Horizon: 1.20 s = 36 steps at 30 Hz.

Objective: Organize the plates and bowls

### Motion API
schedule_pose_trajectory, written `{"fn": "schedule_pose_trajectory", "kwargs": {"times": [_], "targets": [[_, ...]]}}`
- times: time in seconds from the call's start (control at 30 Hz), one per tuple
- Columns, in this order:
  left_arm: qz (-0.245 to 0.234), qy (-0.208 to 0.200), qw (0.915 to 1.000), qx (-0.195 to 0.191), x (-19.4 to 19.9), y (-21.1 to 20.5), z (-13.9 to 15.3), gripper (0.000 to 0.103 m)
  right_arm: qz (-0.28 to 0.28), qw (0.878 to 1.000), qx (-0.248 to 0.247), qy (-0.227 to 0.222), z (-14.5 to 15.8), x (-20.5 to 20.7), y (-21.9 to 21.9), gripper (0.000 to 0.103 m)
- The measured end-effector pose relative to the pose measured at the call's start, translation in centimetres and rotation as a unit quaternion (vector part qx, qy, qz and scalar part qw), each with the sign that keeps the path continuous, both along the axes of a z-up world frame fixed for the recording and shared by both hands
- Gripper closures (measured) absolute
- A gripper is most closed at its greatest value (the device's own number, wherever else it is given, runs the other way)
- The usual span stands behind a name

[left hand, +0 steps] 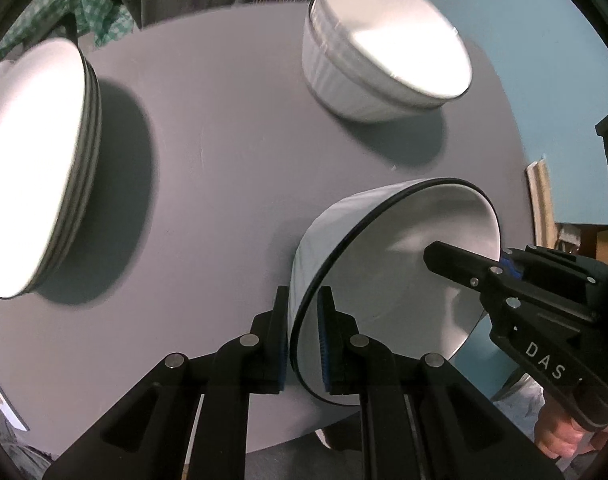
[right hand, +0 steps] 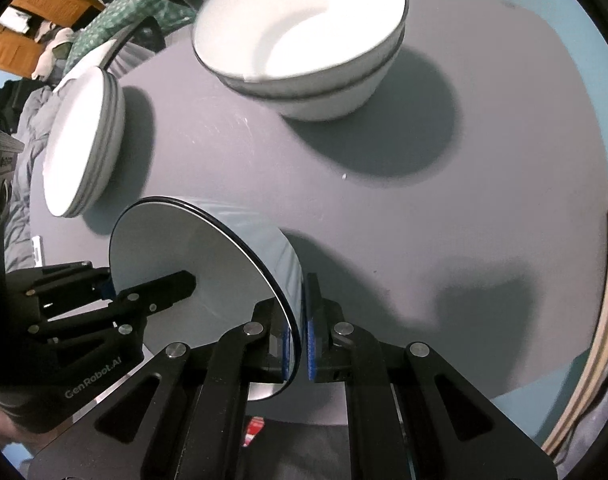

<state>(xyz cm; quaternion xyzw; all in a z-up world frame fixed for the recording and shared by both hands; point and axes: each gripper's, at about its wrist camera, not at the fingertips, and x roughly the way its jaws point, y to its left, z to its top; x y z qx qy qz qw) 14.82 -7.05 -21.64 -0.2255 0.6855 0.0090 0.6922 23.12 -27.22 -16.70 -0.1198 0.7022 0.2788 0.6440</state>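
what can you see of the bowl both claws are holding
The held bowl is white with a thin dark rim line, smooth and glossy like ceramic, and looks empty. It is tipped on its side above the grey table. The left claw pinches its rim on one side, the right claw on the opposite side, each with one finger inside and one outside.

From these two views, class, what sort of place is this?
Probably a lived-in home room, not a lab: round grey table with stacked bowls and plates, wooden furniture, bedding or clothes behind.
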Motion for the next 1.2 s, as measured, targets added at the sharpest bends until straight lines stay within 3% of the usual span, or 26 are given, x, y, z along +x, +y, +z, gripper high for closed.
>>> {"fn": "schedule_pose_trajectory", "kwargs": {"times": [0.27,0.47,0.7,1.2], "targets": [[0.002,-0.038,0.9992,0.006,2.5,1.5,4.9,0.091,-0.007,1.000,0.018,-0.021,3.9,1.4,0.4,0.096],[0.004,-0.062,0.9979,0.016,6.1,2.2,6.7,0.092,-0.011,0.999,0.031,-0.040,5.6,3.8,1.7,0.096],[0.006,-0.064,0.9976,0.027,10.7,2.7,6.1,0.092,-0.015,0.998,0.033,-0.056,5.4,6.9,3.3,0.096],[-0.009,-0.027,0.9987,0.043,13.6,2.6,2.9,0.092,-0.026,0.999,0.008,-0.027,2.1,10.7,3.0,0.096]]}}
